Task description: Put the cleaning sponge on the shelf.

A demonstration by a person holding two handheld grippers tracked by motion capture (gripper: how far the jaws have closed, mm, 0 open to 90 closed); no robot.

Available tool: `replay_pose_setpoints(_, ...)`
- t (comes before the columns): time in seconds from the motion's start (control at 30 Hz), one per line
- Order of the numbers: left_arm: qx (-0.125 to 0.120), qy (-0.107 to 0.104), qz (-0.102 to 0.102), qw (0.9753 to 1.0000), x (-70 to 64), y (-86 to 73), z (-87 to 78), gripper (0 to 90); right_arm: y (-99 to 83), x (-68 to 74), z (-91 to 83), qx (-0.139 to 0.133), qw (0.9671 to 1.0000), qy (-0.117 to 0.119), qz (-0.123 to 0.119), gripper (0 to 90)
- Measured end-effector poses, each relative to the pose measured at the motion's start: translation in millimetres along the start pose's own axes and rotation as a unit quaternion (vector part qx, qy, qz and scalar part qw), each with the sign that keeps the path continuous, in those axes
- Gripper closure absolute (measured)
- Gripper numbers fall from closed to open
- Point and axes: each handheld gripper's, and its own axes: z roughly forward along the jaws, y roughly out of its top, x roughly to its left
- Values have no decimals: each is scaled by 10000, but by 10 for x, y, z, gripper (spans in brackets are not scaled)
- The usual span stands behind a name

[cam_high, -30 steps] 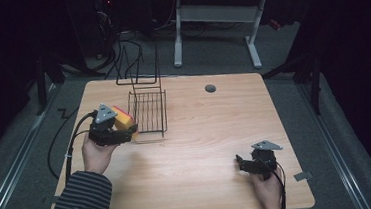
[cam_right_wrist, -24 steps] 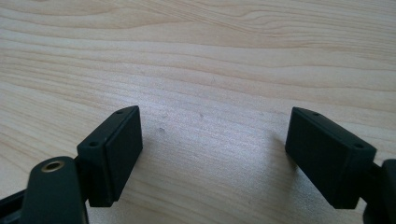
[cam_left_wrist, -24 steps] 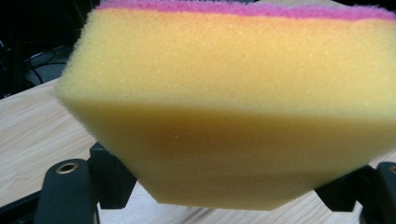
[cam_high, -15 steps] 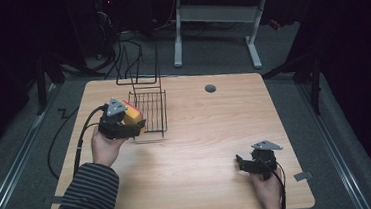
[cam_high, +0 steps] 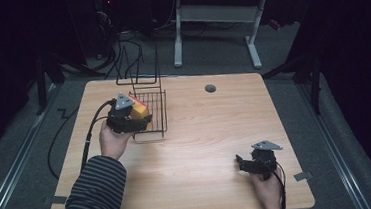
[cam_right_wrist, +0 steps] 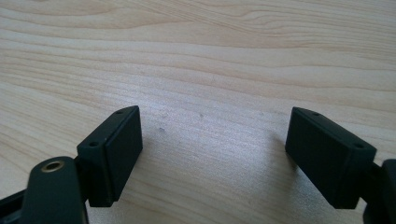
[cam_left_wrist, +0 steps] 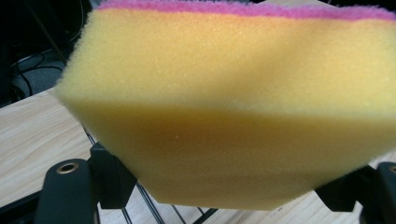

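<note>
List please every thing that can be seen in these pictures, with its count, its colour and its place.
sponge: 1, yellow with a pink layer, held over the near left part of the wire rack
wire rack: 1, black, on the far left part of the table
table: 1, light wood, centre of the high view
cable hole: 1, grey, far middle of the table
second table frame: 1, white legs, on the floor behind
left hand-held gripper: 1, black with a grey plate, at the rack, shut on the sponge
right hand-held gripper: 1, black, low over the near right of the table, jaws apart, holding nothing
striped sleeve: 1, dark with pale stripes, lower left
</note>
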Motion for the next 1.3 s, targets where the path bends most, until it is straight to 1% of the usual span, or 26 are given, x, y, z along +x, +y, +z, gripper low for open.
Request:
replay_pose_setpoints(0.03, 16, 12, 7, 10000, 0, 16, 31, 231, 0, 0, 0, -2, 10000, 1, -3, 189)
replay_pose_setpoints(0.1, 24, 16, 11, 10000, -2, 26, 42, 231, 0, 0, 0, 0, 10000, 0, 1, 189)
replay_pose_setpoints(0.13, 24, 59, 72, 10000, -20, 46, 65, 231, 0, 0, 0, -1, 10000, 0, -1, 190)
replay_pose_setpoints(0.2, 21, 53, 110, 9999, -33, 63, 90, 231, 0, -1, 0, -3, 10000, 0, -5, 190)
replay_pose_setpoints(0.33, 47, 49, 108, 9999, -37, 83, 129, 231, 0, -1, 1, -4, 10000, -2, -8, 190)
replay_pose_setpoints(0.43, 8, 61, 68, 10000, -22, 87, 168, 231, 0, 2, 0, -5, 10000, -1, 13, 189)
replay_pose_setpoints(0.57, 80, 89, 63, 9999, 0, 70, 225, 231, 0, 1, 0, -3, 10000, -1, 11, 189)
replay_pose_setpoints(0.67, 79, 85, 20, 9999, 10, 60, 265, 231, 0, 1, 1, -4, 10000, -3, 6, 189)
replay_pose_setpoints(0.77, 64, 77, -89, 9999, 37, 52, 307, 231, 0, 1, 1, -7, 10000, -2, -1, 189)
replay_pose_setpoints(0.83, 79, 85, -115, 9999, 66, 48, 333, 231, 0, 1, 1, -8, 10000, -2, 0, 189)
replay_pose_setpoints(0.9, 87, 117, -217, 9997, 97, 36, 380, 231, 0, 0, 1, -9, 10000, -1, -1, 189)
replay_pose_setpoints(1.0, 79, 139, -260, 9995, 115, 26, 419, 231, 0, -1, 2, -13, 10000, -3, -10, 189)
replay_pose_setpoints(1.1, 158, 189, -334, 9991, 147, -3, 502, 231, 0, -1, 2, -13, 10000, -2, -10, 189)
replay_pose_setpoints(1.17, 161, 210, -366, 9990, 146, -11, 525, 231, 0, 1, 1, -9, 10000, -2, -3, 189)
replay_pose_setpoints(1.3, 190, 243, -376, 9988, 141, -32, 596, 231, 0, 0, 2, -13, 10000, -4, -8, 189)
